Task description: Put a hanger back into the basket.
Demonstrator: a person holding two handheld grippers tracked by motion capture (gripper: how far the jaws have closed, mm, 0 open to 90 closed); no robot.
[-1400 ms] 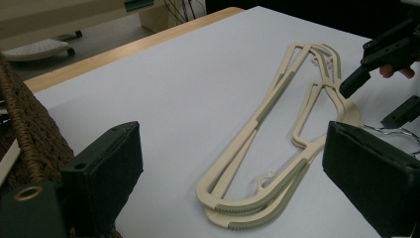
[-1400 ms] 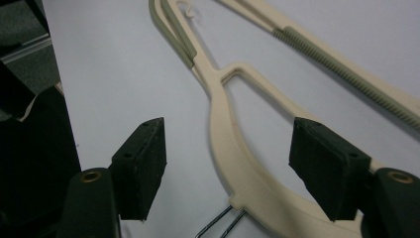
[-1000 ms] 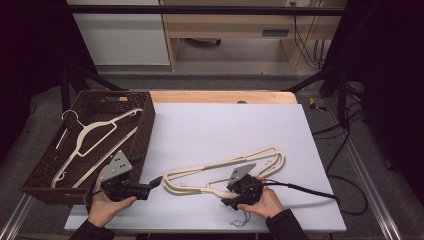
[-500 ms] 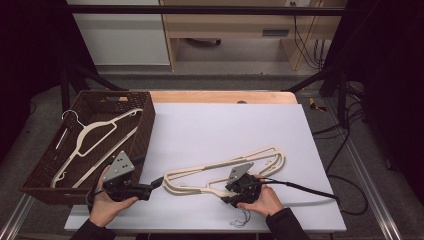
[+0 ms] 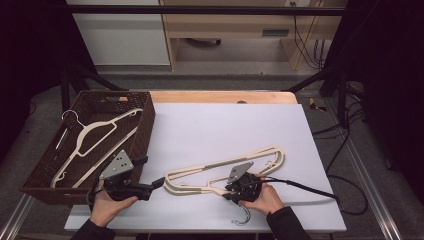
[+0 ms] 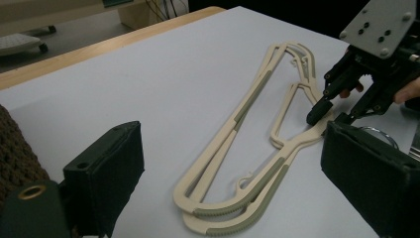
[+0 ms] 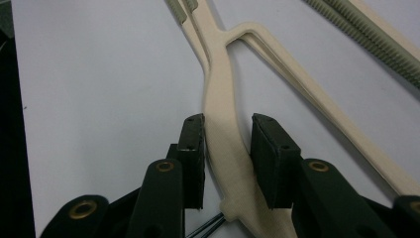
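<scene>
- High view: two cream hangers (image 5: 225, 172) lie stacked on the white table (image 5: 225, 125), near its front edge. A brown wicker basket (image 5: 145, 125) at the table's left edge holds a third hanger (image 5: 92, 137).
- High view: the left gripper (image 5: 159, 183), held in the left hand (image 5: 107, 205), points at the left tip of the stacked hangers; the right gripper (image 5: 231, 191), in the right hand (image 5: 262, 200), sits at their neck, just above the metal hook (image 5: 242, 216).
- Left gripper view: the claw is wide, its two black pads flanking the hangers' (image 6: 247, 148) near end without touching them. The other gripper (image 6: 329, 111) meets the neck farther off.
- Right gripper view: the right gripper (image 7: 228, 148) has its jaws narrowly apart on either side of the hanger's neck (image 7: 223, 144); whether the pads press it, I cannot tell.
</scene>
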